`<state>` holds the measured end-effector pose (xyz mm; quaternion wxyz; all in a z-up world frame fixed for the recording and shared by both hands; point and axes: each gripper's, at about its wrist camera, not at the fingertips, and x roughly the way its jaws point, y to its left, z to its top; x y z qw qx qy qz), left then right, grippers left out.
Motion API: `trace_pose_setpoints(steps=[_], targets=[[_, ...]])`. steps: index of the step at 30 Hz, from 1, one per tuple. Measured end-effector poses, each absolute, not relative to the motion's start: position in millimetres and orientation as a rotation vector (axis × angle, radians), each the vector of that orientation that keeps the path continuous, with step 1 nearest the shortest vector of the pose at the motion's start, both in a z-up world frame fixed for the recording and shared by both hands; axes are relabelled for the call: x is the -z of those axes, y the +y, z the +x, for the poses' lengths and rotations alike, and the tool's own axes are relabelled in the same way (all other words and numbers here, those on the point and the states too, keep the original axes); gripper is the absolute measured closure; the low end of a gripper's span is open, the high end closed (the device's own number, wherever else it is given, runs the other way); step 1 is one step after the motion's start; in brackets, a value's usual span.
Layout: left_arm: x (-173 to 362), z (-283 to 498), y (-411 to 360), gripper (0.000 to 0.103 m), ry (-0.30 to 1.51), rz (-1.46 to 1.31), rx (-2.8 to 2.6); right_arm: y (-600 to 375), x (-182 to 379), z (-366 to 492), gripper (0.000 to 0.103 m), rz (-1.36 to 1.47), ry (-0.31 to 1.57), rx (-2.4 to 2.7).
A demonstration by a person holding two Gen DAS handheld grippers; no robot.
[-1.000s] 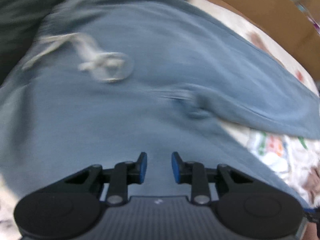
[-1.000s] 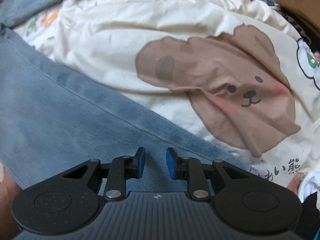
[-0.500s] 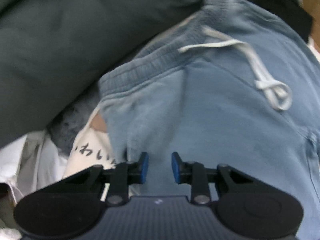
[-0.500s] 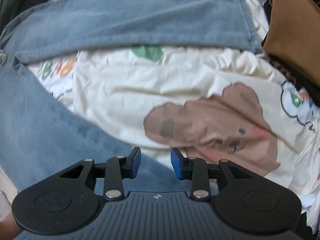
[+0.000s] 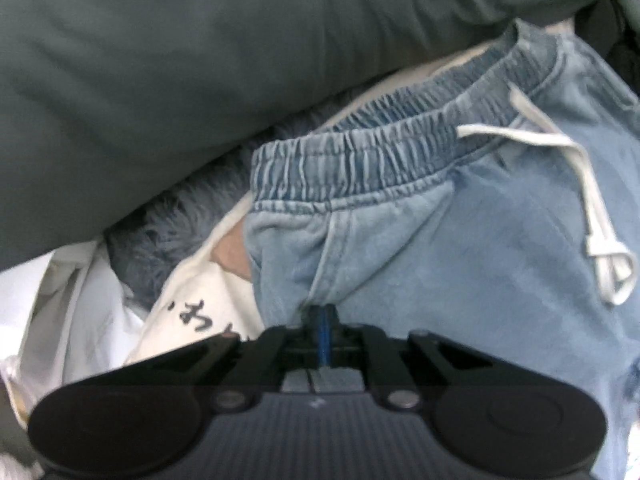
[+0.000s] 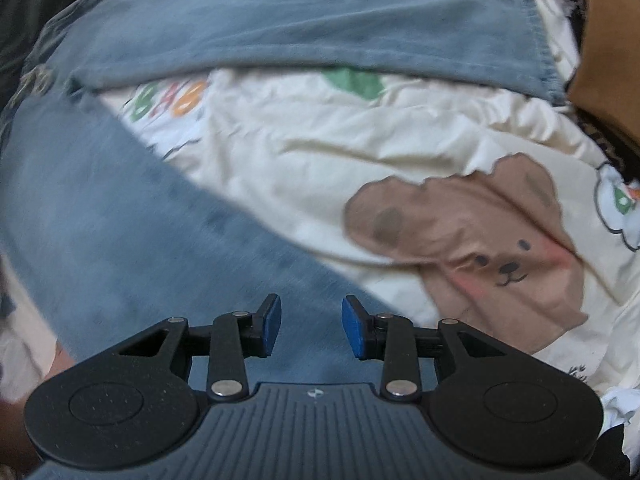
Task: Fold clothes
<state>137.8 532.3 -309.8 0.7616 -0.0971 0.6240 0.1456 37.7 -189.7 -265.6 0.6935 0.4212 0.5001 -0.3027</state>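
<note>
Light blue denim pants [image 5: 460,240] with an elastic waistband [image 5: 360,160] and a white drawstring [image 5: 592,200] lie spread on a bed. My left gripper [image 5: 325,318] points down at the waist's left corner, its blue pads shut on a pinched fold of the denim just below the waistband. In the right wrist view one pant leg [image 6: 120,240] runs under my right gripper [image 6: 311,326], and the other leg [image 6: 300,28] lies across the top. The right jaws are opening above that leg, with nothing between the pads.
A cream bedsheet with a brown bear print [image 6: 480,240] lies under the pants. Dark grey-green cloth [image 5: 200,60] and a fuzzy blue-grey piece [image 5: 160,232] crowd the waist side. A brown object [image 6: 600,60] sits at the far right edge.
My left gripper swept from the middle of the pants to the waist's corner and shut on the denim there. My right gripper lifted off the pant leg and its jaws widened.
</note>
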Motion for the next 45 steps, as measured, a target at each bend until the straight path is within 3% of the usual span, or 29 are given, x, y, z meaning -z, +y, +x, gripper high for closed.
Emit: trace_pose_setpoints(steps=[1, 5, 16, 36, 40, 45], targets=[[304, 134, 529, 0.081, 1.359, -0.209, -0.307, -186, 264, 39, 0.052, 0.938, 1.115, 0.658], [283, 119, 517, 0.080, 1.354, -0.229, -0.277, -172, 259, 44, 0.041, 0.912, 1.111, 0.611], [256, 96, 515, 0.072, 1.403, -0.256, -0.267, -131, 265, 60, 0.041, 0.832, 1.179, 0.493], [321, 57, 521, 0.075, 1.480, -0.513, -0.302, -93, 281, 77, 0.042, 0.801, 1.253, 0.464], [326, 52, 512, 0.064, 1.491, -0.476, -0.307, -94, 283, 76, 0.041, 0.806, 1.265, 0.478], [333, 47, 512, 0.063, 1.468, -0.489, -0.300, -92, 291, 68, 0.042, 0.838, 1.269, 0.501]])
